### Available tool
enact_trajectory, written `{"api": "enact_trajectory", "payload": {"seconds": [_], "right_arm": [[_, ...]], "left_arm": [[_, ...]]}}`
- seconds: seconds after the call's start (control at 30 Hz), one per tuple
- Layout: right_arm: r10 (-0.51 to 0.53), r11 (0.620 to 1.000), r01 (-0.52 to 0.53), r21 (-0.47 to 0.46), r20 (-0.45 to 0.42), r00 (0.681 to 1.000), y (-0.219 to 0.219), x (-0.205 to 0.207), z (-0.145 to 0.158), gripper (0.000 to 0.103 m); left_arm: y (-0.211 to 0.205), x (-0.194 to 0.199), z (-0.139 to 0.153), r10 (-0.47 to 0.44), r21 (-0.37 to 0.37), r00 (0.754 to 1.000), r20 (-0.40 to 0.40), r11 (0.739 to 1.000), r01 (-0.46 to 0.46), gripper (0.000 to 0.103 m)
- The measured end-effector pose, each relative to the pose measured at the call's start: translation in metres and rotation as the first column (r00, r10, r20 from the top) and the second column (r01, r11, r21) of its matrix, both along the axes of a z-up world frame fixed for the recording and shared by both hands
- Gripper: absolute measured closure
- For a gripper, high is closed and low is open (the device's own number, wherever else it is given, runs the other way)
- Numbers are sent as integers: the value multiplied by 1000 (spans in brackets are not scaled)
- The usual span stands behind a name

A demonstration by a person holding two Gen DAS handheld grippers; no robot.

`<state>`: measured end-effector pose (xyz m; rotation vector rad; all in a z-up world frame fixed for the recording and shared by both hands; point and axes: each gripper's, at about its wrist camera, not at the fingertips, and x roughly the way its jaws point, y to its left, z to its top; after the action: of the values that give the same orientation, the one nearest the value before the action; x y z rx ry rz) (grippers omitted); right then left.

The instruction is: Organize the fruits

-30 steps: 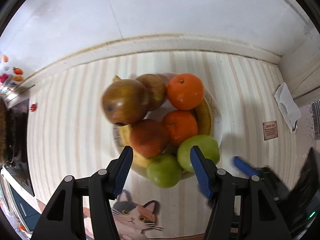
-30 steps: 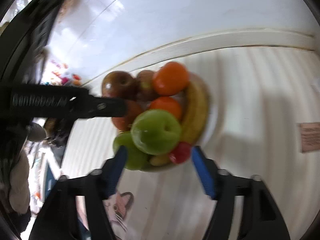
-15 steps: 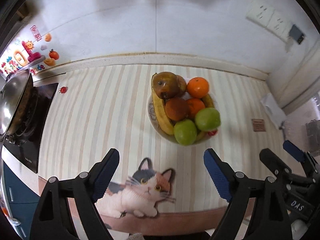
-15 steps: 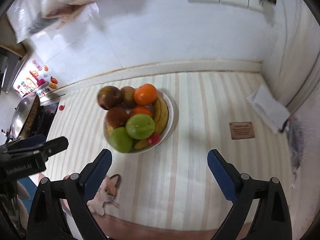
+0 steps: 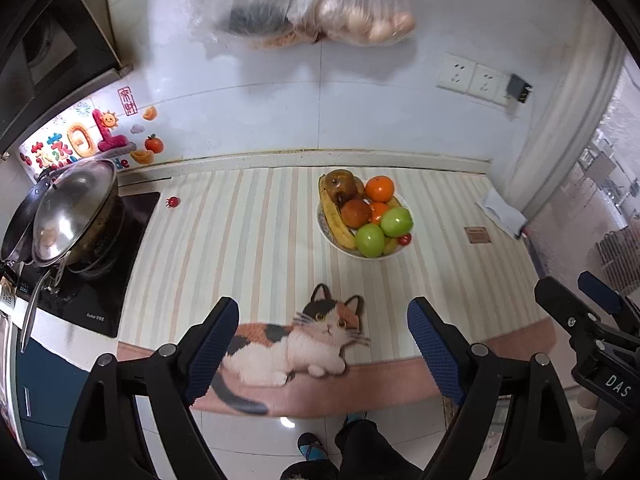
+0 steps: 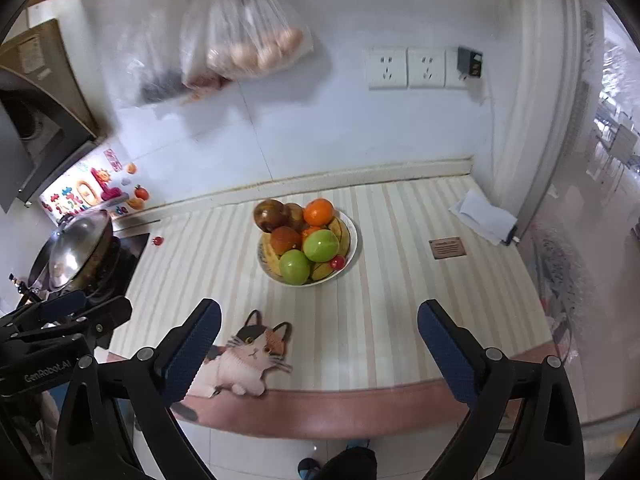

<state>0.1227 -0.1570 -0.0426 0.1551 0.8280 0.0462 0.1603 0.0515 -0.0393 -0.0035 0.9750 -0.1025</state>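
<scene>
Your fruit sits heaped in a white bowl (image 5: 326, 229) on the striped mat (image 5: 248, 248) that covers the bench, toward the back wall and right of the mat's middle. In the bowl you have 2 green apples (image 5: 370, 239) at the near side, touching each other, with a small red tomato (image 5: 405, 239) tucked against the near right rim. Behind them lie a reddish-brown fruit (image 5: 355, 213) and an orange (image 5: 380, 188), with another orange partly hidden between the pile; at the far left of the heap is a dark brown apple (image 5: 340, 185). A banana (image 5: 336, 218) curves along the left rim, and in the right wrist view more banana (image 6: 343, 234) shows along the right rim. A second small tomato (image 5: 173, 201) lies alone on the mat well apart from the bowl, near the hob. Your left tool (image 5: 323, 340) hangs over the front edge of the bench, above the cat picture (image 5: 296, 344) on the mat, with both fingers spread wide and nothing between them. Your right tool (image 6: 319, 344) is likewise released and bare, held over the front edge to the right of the cat, well short of the bowl. At the left stands a lidded wok (image 5: 68, 216) on a black hob (image 5: 96, 292). To the right of the bowl you have a small brown card (image 5: 477, 235) and a folded white cloth (image 5: 502, 212) in the corner. Clear plastic bags (image 5: 320, 4) hang on the white wall above, beside 2 wall sockets (image 5: 476, 78).
</scene>
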Motion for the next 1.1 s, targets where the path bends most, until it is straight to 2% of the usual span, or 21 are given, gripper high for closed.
{"api": "enact_trajectory", "payload": {"seconds": [0.23,0.53,0.67,0.87,0.9,0.93,1.1], "right_arm": [[-4,999,7,-36,75,997,15,-75,43,2],[26,1000,-23,-20,120,992,11,-120,68,2],[49,998,-45,-33,122,991,9,-125,68,1],[53,998,-51,-27,104,993,1,-103,59,1],[55,998,-53,-26,103,993,1,-98,57,1],[56,998,-53,-28,102,993,1,-92,56,1],[66,998,-64,-22,85,994,2,-63,47,1]], "left_arm": [[3,-60,27,-18,14,998,58,1000,17,17],[-4,-102,45,19,10,994,105,1000,-20,17],[-6,-108,45,39,11,993,111,999,-40,17],[-7,-92,35,71,30,992,103,997,-75,17],[-7,-92,34,73,31,992,104,997,-76,13],[-6,-87,34,76,31,991,107,996,-80,4],[-5,-71,28,89,48,990,111,994,-94,3]]}}
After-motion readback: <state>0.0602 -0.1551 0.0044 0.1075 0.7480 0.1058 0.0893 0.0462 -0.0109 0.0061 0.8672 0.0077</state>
